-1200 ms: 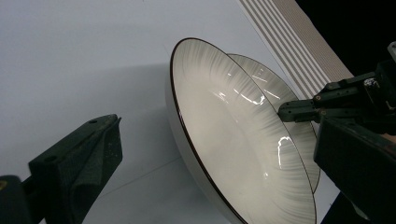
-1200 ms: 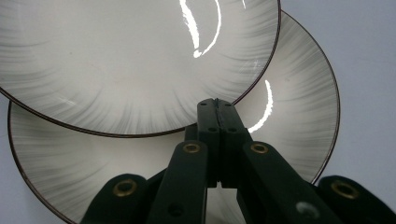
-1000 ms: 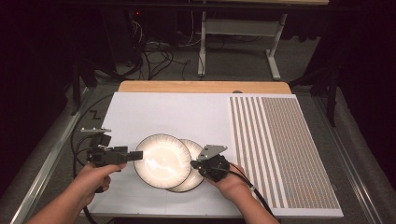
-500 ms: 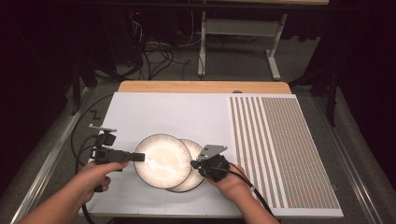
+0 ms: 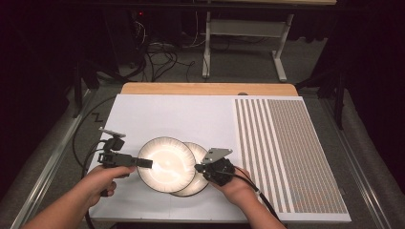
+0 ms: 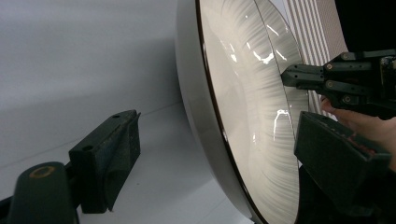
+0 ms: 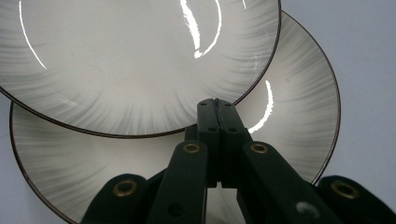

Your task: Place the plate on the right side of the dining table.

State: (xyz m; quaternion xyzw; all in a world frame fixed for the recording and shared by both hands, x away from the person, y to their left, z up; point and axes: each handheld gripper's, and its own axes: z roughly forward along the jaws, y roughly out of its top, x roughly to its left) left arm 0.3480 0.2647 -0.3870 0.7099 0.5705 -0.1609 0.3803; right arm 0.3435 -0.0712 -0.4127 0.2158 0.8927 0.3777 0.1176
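The upper plate [image 5: 166,163] lay partly over the lower plate [image 5: 193,168] on the white table [image 5: 167,114], directly in front of the left gripper [image 5: 145,163]. This gripper's jaws had just been closing, with the near rim of the upper plate between them, one jaw under and one over, not yet pressing. On the opposite side the right gripper [image 5: 198,168] was clenched, its tips at the plates' far edge, holding nothing. So the left hand was better placed to lift.
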